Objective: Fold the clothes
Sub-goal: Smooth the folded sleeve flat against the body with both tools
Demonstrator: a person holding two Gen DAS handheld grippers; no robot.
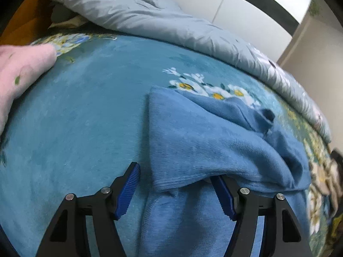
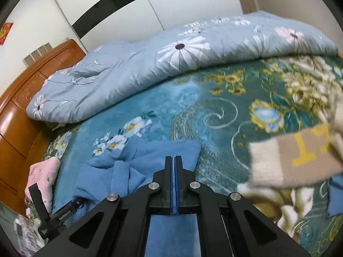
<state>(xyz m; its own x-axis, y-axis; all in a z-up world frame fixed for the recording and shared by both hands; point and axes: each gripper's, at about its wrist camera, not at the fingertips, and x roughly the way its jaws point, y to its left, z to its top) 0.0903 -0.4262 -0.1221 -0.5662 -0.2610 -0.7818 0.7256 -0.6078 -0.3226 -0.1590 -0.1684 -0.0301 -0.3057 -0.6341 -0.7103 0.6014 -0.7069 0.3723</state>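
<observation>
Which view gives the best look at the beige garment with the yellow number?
The right wrist view. The beige garment lies at the right on the floral blanket, blurred, its yellow digits partly cut off. The left wrist view shows none of it.

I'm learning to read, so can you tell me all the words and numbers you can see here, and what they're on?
"1": a yellow numeral on the beige and cream cloth at the right of the right wrist view; a second yellow mark beside it is cut off and blurred, unreadable.
White lettering on the black tool at lower left: too small to read.
Red and gold sign on the wall: too blurred to read.
Left wrist view: no text.
</observation>
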